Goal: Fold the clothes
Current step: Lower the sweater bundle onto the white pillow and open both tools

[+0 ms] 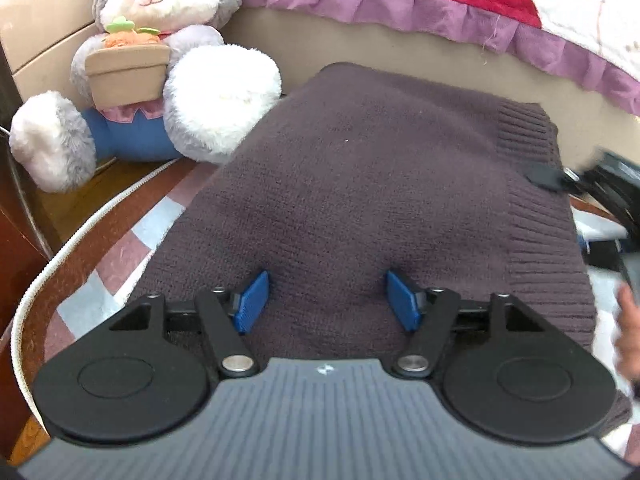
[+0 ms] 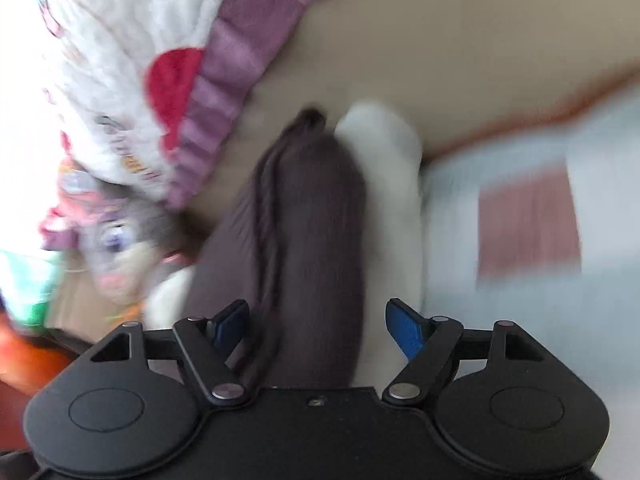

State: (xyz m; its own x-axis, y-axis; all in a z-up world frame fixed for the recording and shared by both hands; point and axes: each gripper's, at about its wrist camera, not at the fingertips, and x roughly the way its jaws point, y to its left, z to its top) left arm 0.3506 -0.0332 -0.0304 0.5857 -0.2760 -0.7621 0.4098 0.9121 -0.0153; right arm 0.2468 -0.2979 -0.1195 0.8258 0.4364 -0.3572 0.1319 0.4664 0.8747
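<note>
The folded brown sweater [image 1: 360, 184] is being faced lengthwise by the left gripper [image 1: 328, 300], jaws apart, nearer than the right gripper [image 2: 320, 330], also gaping.

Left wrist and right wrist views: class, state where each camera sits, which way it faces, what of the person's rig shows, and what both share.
Left wrist: on the left hand-held gripper, looking forward over the dark knit sweater toward the plush rabbit; its blue fingers are apart.
Right wrist: on the right hand-held gripper, blurred, looking along the sweater's edge; fingers apart.
Shared: sweater, rabbit, purple-trimmed quilt.
</note>
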